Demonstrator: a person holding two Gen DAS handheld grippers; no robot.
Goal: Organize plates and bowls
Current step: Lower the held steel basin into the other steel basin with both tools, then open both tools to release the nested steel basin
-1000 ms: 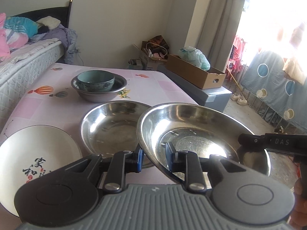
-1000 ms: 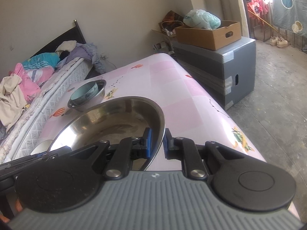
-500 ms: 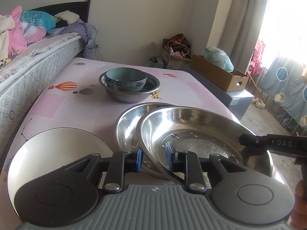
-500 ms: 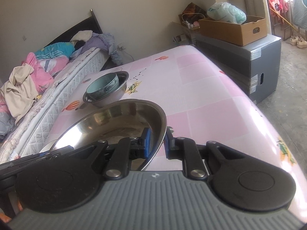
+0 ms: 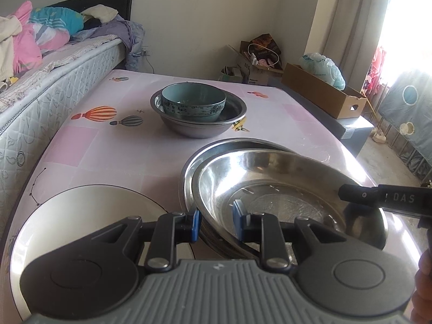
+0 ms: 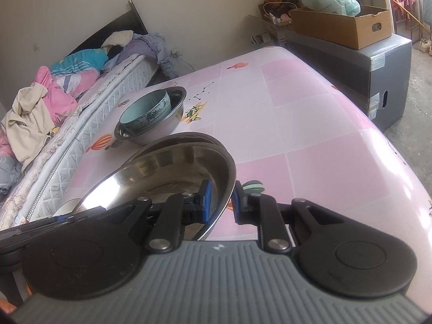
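A steel plate (image 5: 283,189) lies nested on a second steel plate (image 5: 216,148) on the pink table. My left gripper (image 5: 216,222) straddles its near rim with the jaws parted, pads off the metal. My right gripper (image 6: 220,198) straddles the same plate's (image 6: 162,170) right rim, jaws also parted with a gap on both sides. A white plate (image 5: 89,210) lies left of the steel pair. A teal bowl (image 5: 193,102) sits inside a steel bowl (image 5: 199,124) further back; both show in the right wrist view (image 6: 145,110).
The pink table (image 5: 108,148) has a mattress (image 5: 54,86) along its left side. A grey cabinet with a cardboard box (image 6: 343,24) stands off the right edge. The table's right edge (image 6: 391,162) drops to the floor.
The held steel plate moved left and down onto the other steel plate. Both grippers' jaws have opened from gripping its rim.
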